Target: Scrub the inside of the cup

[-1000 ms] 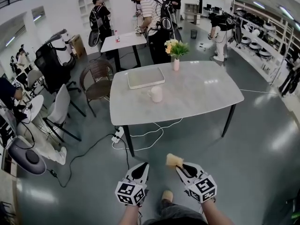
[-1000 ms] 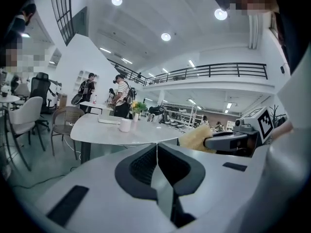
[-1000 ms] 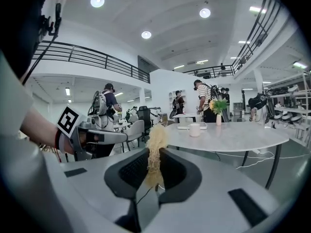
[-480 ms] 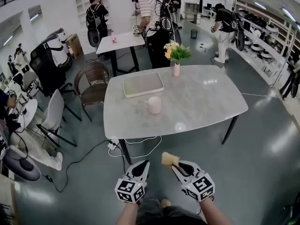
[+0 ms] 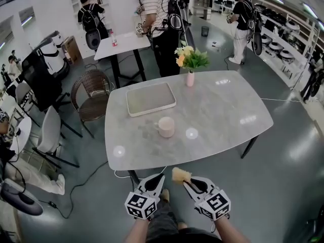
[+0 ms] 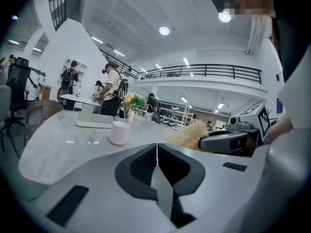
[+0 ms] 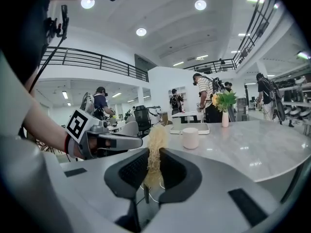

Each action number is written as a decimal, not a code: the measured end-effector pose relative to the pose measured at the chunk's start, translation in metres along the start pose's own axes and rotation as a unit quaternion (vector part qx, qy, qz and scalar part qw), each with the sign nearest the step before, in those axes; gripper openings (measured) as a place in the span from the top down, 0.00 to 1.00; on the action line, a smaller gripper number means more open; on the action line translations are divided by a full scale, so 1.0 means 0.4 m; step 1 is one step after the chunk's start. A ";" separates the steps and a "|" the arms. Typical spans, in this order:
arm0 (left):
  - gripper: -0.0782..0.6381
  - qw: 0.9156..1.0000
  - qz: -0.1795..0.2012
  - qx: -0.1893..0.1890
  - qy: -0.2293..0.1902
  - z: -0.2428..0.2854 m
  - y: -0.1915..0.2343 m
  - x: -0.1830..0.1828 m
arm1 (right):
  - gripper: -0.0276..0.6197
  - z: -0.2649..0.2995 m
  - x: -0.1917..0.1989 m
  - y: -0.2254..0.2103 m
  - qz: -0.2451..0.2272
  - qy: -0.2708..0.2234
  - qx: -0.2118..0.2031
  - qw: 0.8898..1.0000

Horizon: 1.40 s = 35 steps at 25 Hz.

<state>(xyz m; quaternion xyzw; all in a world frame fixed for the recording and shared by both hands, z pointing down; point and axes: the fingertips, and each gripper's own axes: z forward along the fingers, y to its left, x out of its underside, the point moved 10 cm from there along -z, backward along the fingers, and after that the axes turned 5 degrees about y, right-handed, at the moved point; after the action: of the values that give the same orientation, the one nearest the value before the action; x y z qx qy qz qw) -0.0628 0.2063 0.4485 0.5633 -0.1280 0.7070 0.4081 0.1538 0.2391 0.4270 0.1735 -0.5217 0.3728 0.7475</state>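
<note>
The person stands just short of the table (image 5: 223, 110), both grippers held low. The left gripper (image 5: 156, 178) has its fingers pressed together on nothing; the right gripper (image 5: 189, 183) pinches a yellow scrubber (image 5: 180, 174). The cup (image 5: 166, 127) stands upright on the table, near a tray (image 5: 151, 98)

left gripper (image 5: 155, 179) closed, right gripper (image 5: 188, 183) gripping scrubber (image 5: 180, 174)

In the head view the cup (image 5: 166, 127) is too small for me to judge its inside, and both gripper views catch it only side-on. The lower end of the yellow scrubber (image 7: 156, 135) is buried inside the right gripper (image 7: 154, 152).
</note>
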 end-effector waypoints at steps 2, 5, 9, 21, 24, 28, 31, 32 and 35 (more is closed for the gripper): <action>0.87 1.000 0.011 0.015 0.007 0.057 0.050 -0.034 | 0.86 0.056 -0.023 -0.038 0.002 0.004 0.001 1.000; 0.87 0.999 0.022 0.033 0.021 0.131 0.122 -0.078 | 0.86 0.131 -0.060 -0.088 0.010 0.010 0.008 1.000; 0.87 0.998 0.022 0.057 0.034 0.210 0.201 -0.118 | 0.86 0.205 -0.092 -0.139 0.015 0.020 0.018 1.000; 0.87 0.994 0.026 0.095 0.053 0.344 0.352 -0.167 | 0.86 0.358 -0.146 -0.242 0.035 0.039 0.043 0.998; 0.87 0.993 0.034 0.101 0.058 0.358 0.383 -0.177 | 0.86 0.390 -0.156 -0.255 0.037 0.037 0.043 0.998; 0.87 0.992 0.050 0.099 0.058 0.371 0.423 -0.196 | 0.86 0.419 -0.168 -0.271 0.033 0.029 0.042 0.998; 0.87 0.994 0.053 0.076 0.058 0.380 0.456 -0.206 | 0.86 0.426 -0.190 -0.289 0.022 0.033 0.046 0.998; 0.86 0.994 0.053 0.070 0.061 0.382 0.466 -0.205 | 0.86 0.425 -0.197 -0.296 0.020 0.034 0.045 0.998; 0.86 0.993 0.065 0.060 0.075 0.396 0.506 -0.207 | 0.86 0.427 -0.219 -0.331 0.011 0.034 0.042 0.998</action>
<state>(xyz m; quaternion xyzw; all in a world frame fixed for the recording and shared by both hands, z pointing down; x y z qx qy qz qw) -0.0966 -0.0595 0.4831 0.5226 -0.0910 0.7785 0.3354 0.1249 0.0077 0.4320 0.1862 -0.4814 0.4088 0.7527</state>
